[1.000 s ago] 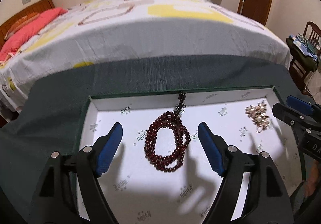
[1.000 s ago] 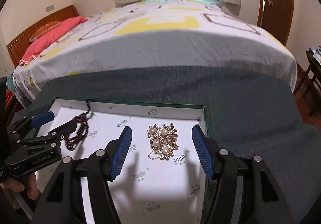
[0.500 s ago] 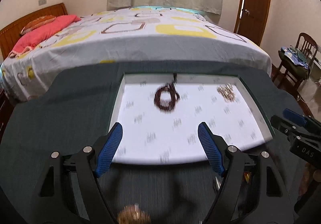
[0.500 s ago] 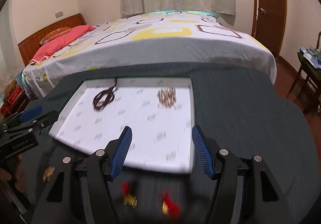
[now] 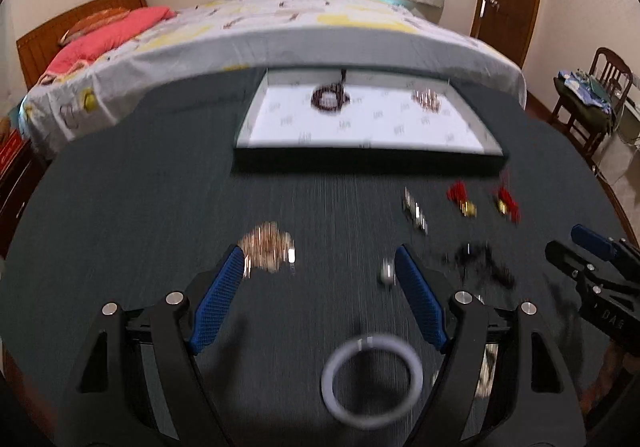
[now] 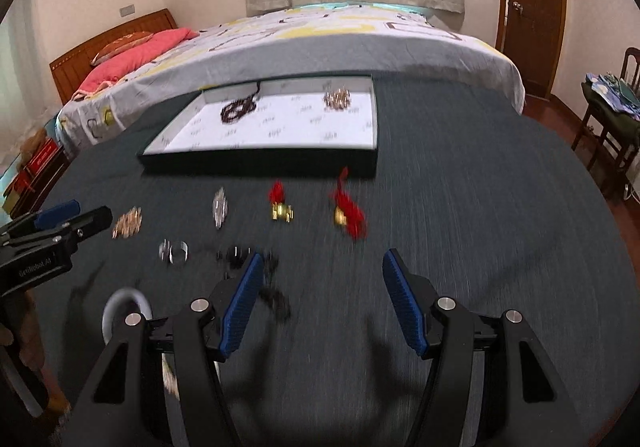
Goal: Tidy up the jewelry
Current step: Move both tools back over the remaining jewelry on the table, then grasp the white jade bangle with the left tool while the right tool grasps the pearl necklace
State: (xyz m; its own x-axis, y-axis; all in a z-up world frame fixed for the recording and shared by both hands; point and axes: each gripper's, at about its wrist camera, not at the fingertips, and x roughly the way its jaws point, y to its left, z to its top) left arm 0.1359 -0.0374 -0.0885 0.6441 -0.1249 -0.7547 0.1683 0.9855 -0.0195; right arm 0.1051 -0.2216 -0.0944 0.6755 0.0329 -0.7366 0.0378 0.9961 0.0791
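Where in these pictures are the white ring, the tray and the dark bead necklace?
white ring (image 5: 372,381): left wrist view, on its lower-left band.
tray (image 6: 260,163): right wrist view, on its dark front wall.
dark bead necklace (image 6: 239,109): right wrist view, on the coiled beads.

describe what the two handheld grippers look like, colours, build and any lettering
Both match: the left gripper and the right gripper have black plastic forked arms with silver round screws and two long fingers faced with textured blue pads. Seen side-on from the other camera, each body carries small pale lettering, blurred beyond reading. No cables or sleeves are visible.
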